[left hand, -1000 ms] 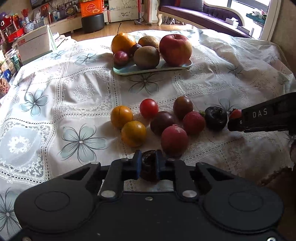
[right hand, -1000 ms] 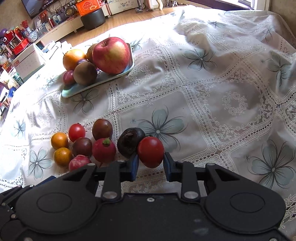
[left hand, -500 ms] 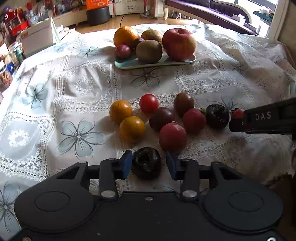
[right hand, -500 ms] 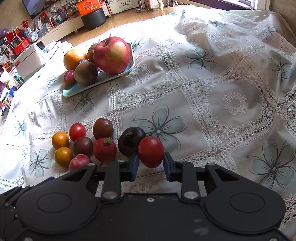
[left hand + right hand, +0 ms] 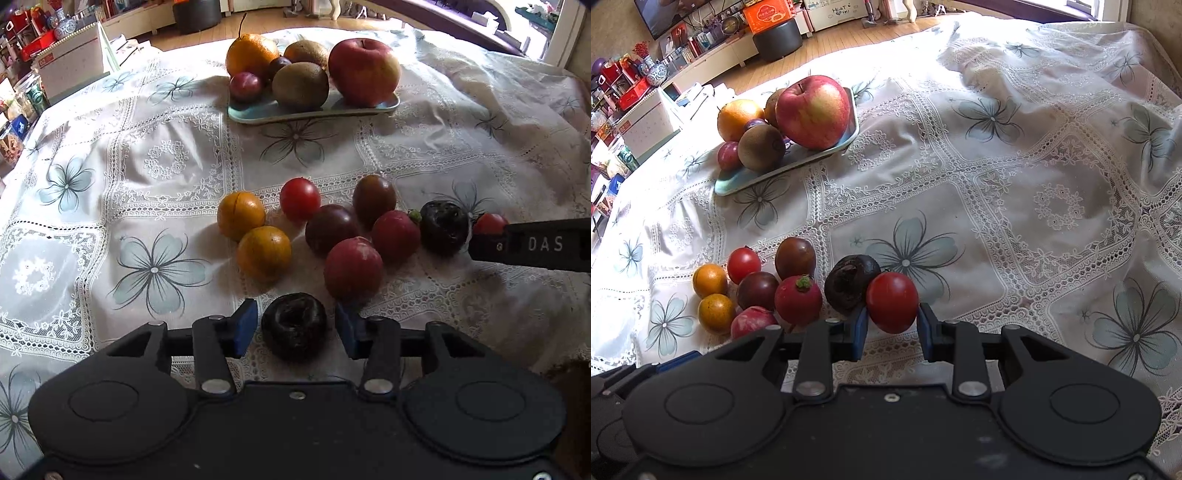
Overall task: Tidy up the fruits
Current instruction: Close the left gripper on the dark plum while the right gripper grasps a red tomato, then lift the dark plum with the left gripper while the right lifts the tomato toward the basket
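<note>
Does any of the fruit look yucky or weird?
Yes. Two fruits look nearly black and shrivelled, with sunken, wrinkled tops: one lies loose between the open left tongs, and another sits beside the red tomato in the right tongs. The other fruit looks smooth and fresh.

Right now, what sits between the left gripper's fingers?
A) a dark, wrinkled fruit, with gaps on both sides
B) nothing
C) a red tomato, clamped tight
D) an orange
A: in the left wrist view the dark wrinkled fruit rests on the tablecloth inside the left gripper, whose blue pads stand clear of it on both sides.
</note>
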